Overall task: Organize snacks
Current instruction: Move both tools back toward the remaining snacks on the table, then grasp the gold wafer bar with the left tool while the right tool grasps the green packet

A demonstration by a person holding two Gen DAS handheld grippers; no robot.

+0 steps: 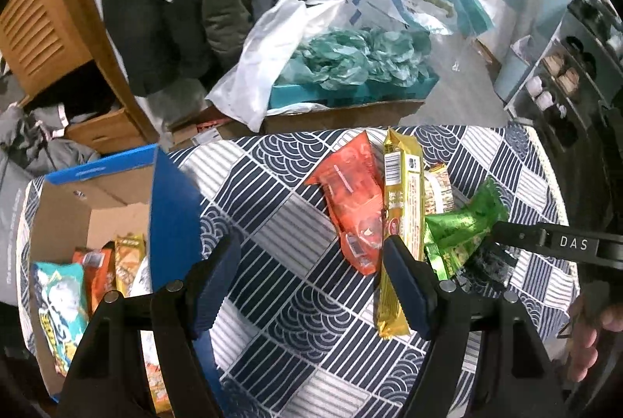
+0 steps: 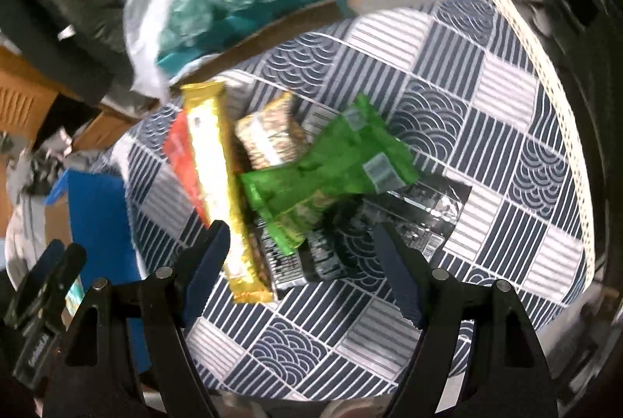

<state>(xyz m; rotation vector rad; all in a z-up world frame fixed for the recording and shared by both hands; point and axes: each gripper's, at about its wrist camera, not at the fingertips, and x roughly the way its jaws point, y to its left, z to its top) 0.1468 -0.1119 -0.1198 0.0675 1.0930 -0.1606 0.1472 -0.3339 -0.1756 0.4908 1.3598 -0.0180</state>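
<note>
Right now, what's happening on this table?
A person is sorting snacks with two handheld tongs. Both the left tongs and right tongs hang open and empty over the loose packets: orange, yellow bar, green. Several snacks already sit in the cardboard box at the left.

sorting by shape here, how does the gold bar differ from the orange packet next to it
The gold bar is long, narrow and opaque, with a barcode label near its far end; the orange packet is wider, shorter, see-through and crumpled. The gold bar runs nearer the cameras, past the orange packet's near end. Both lie side by side on the patterned tablecloth, outside the cardboard box, with neither gripped.
</note>
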